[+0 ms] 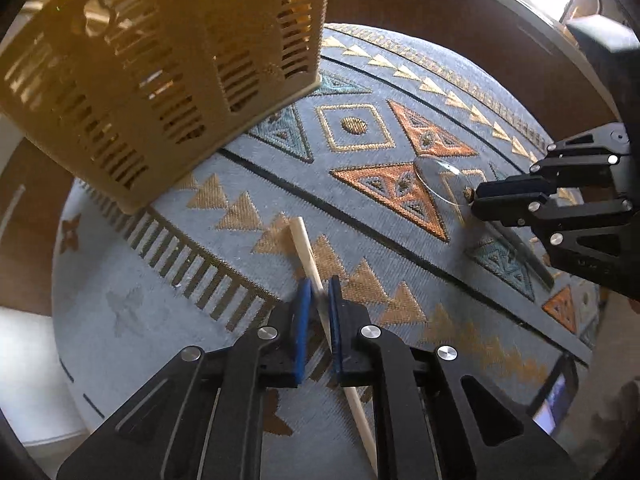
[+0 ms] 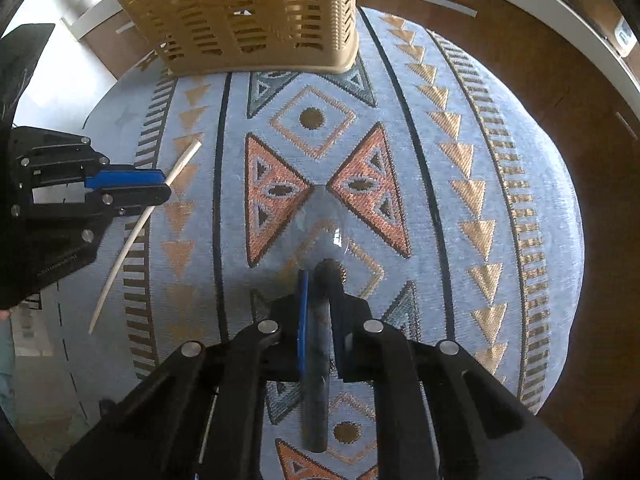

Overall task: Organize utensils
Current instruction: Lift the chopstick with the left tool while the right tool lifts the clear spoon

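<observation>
Two black two-finger grippers with blue pads work over a pale blue woven cloth patterned with gold triangles, orange triangles and dark stripes, and each grips a utensil. Nearest in the left wrist view, the left gripper is closed narrow on a slim pale wooden chopstick, whose blunt end juts forward past the fingertips while the rest runs back under the fingers. From the right wrist view the same stick slants beside the cloth's comb-like dark border, its thin tip lowest. The right gripper is clamped on the dark handle of a clear plastic spoon — the see-through bowl pointing ahead, over the spot where two orange triangles meet; whether it touches the cloth I cannot tell. Beyond the spoon lies a gold diamond with a dark dot. Farther still, at the cloth's far end, stands a tan slotted plastic basket, well apart from both utensils. Around the cloth shows brown wooden flooring, and past the basket a white wall and white trim — brightly lit.
</observation>
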{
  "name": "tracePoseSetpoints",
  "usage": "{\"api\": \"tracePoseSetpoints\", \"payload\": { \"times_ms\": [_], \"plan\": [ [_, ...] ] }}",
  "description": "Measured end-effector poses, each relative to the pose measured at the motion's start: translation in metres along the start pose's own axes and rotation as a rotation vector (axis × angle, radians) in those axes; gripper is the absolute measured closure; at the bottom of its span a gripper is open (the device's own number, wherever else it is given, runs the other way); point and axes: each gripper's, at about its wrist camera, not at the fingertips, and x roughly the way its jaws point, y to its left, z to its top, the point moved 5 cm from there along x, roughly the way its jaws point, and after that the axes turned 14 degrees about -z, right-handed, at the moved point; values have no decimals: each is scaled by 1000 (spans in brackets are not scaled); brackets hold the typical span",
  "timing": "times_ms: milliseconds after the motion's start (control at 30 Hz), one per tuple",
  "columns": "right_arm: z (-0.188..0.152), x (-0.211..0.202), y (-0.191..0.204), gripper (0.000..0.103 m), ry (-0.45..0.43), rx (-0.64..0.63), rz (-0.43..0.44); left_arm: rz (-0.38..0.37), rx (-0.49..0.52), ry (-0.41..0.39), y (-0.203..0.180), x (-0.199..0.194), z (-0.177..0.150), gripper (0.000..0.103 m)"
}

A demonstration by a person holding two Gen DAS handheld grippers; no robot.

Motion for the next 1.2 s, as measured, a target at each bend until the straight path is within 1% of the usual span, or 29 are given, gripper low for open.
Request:
{"api": "tracePoseSetpoints", "payload": {
  "times_ms": [67, 200, 267, 333, 400, 467, 533, 600, 633, 700, 733, 767, 800, 833, 900, 1000, 1200],
  "plan": [
    [6, 0, 6, 86, 14, -10, 8, -23, -27, 10, 6, -4, 0, 95],
    [18, 4, 15, 85, 33, -44, 2, -29, -50, 43, 9, -5, 1, 95],
    [24, 8, 19, 86, 44, -47, 3, -22, -43, 65, 8, -5, 1, 95],
    [25, 9, 20, 92, 44, -56, -14, -5, -35, 76, 5, 4, 7, 97],
    [28, 11, 23, 93, 31, -58, -10, 24, -26, 70, 0, 7, 9, 98],
    [27, 10, 21, 93, 8, -45, -6, 37, -27, 42, -4, 8, 9, 99],
    [23, -2, 21, 93, -42, -41, 13, 20, -41, -24, -5, 3, 5, 99],
    [23, -12, 21, 93, -86, -32, 32, 38, -46, -131, -5, -12, 2, 99],
    [22, -19, 20, 93, -115, -27, 50, 28, -52, -175, -6, -20, 1, 99],
    [23, -34, 21, 93, -182, -22, 80, 3, -71, -290, -9, -42, -1, 99],
    [24, -41, 21, 93, -212, -19, 94, 2, -72, -340, -10, -51, -4, 99],
    [23, -47, 21, 93, -241, -17, 111, 5, -73, -412, -12, -64, -7, 99],
    [23, -55, 23, 93, -278, -12, 134, 0, -76, -457, -13, -72, -7, 99],
    [22, -60, 23, 93, -304, -8, 151, -20, -89, -517, -13, -81, -12, 99],
    [23, -70, 26, 93, -352, 1, 187, -52, -113, -601, -17, -93, -16, 99],
    [23, -84, 31, 93, -418, 9, 254, -56, -96, -697, -22, -109, -22, 99],
    [21, -121, 22, 93, -560, 43, 351, -25, -44, -819, -41, -135, -18, 99]
  ]
}}
